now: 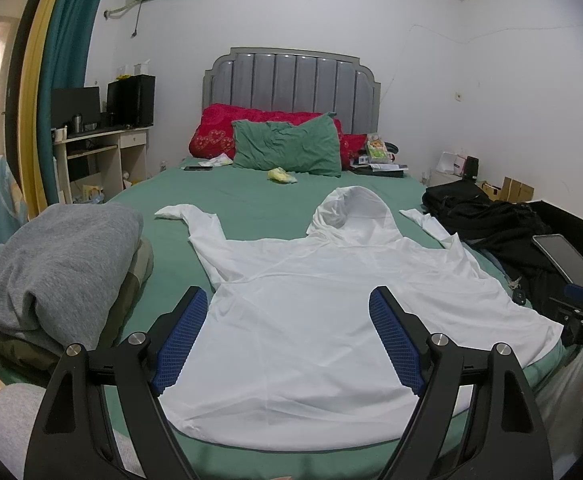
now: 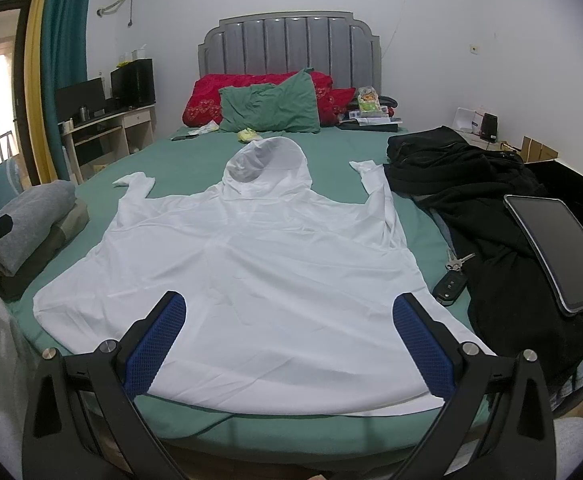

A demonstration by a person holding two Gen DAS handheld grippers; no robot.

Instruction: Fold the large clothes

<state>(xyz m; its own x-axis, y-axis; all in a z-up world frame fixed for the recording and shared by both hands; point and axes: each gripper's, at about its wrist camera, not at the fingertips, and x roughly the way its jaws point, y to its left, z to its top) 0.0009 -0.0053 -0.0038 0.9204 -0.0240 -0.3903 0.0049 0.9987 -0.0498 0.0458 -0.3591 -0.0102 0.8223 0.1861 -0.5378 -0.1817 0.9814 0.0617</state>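
left gripper (image 1: 287,300) above hem of white hoodie (image 1: 323,304), fingers wide apart, nothing held.
left wrist view: hoodie spread flat on green bed (image 1: 231,196), grey folded clothes (image 1: 59,264) left of it. right wrist view: right gripper (image 2: 289,306) parted, empty, over hoodie hem; black clothes (image 2: 471,184), tablet (image 2: 559,248), car key (image 2: 449,286) right of hoodie.

A white hooded top (image 1: 311,304) lies flat, sleeves spread, unfolded.

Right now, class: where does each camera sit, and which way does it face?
Left wrist: on the left gripper at the bed's foot, facing the headboard; open fingers, grey sleeve show.
Right wrist: on the right gripper, same direction; open fingers show.
Both share the white hoodie spread flat, the grey folded pile and the black clothes.
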